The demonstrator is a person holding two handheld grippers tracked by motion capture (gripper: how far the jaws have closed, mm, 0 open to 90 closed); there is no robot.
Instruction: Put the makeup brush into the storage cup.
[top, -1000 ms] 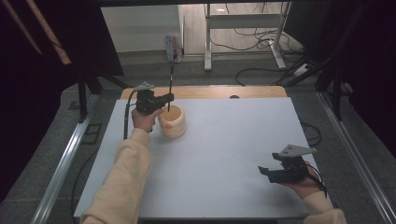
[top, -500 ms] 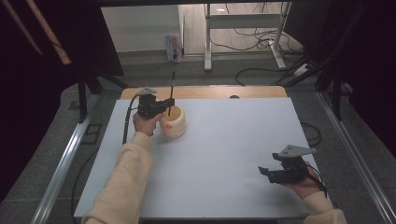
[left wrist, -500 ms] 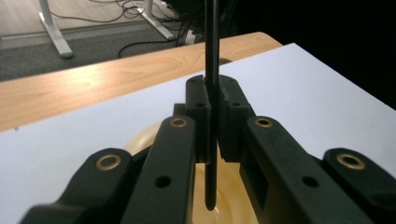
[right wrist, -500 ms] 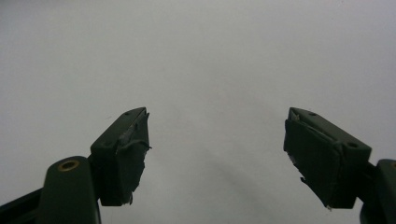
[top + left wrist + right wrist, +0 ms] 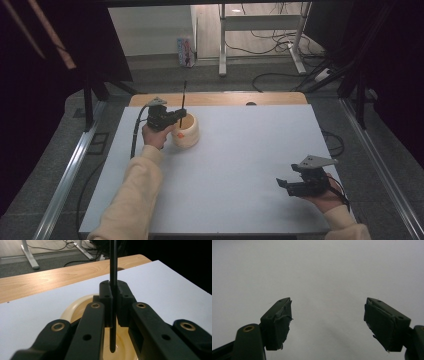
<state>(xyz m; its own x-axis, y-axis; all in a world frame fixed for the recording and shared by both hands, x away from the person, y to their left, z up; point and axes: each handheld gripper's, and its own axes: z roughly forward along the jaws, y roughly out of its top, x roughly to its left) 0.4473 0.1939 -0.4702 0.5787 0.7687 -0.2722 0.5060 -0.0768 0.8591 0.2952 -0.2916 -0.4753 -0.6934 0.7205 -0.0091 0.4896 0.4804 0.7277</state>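
Note:
A cream round bowl (image 5: 186, 132) stands on the white tabletop (image 5: 240, 165) near its far left. My left gripper (image 5: 181, 116) hovers just over the bowl's left rim, shut on a thin black stick (image 5: 182, 102) that stands upright. In the left gripper view the stick (image 5: 113, 267) runs between the pressed pads, and its lower tip hangs inside the bowl (image 5: 75, 312). My right gripper (image 5: 283, 184) rests low at the table's near right, open. Its two pads (image 5: 279, 322) stand wide apart with bare white surface between them.
A strip of wooden table edge (image 5: 220, 98) runs along the far side of the white top. Beyond it lie grey floor, cables (image 5: 280, 80) and a white desk frame (image 5: 222, 45). Metal rails (image 5: 75, 165) flank the table left and right.
The left gripper with the stick has shifted slightly over the bowl. The right gripper has stayed where it was.

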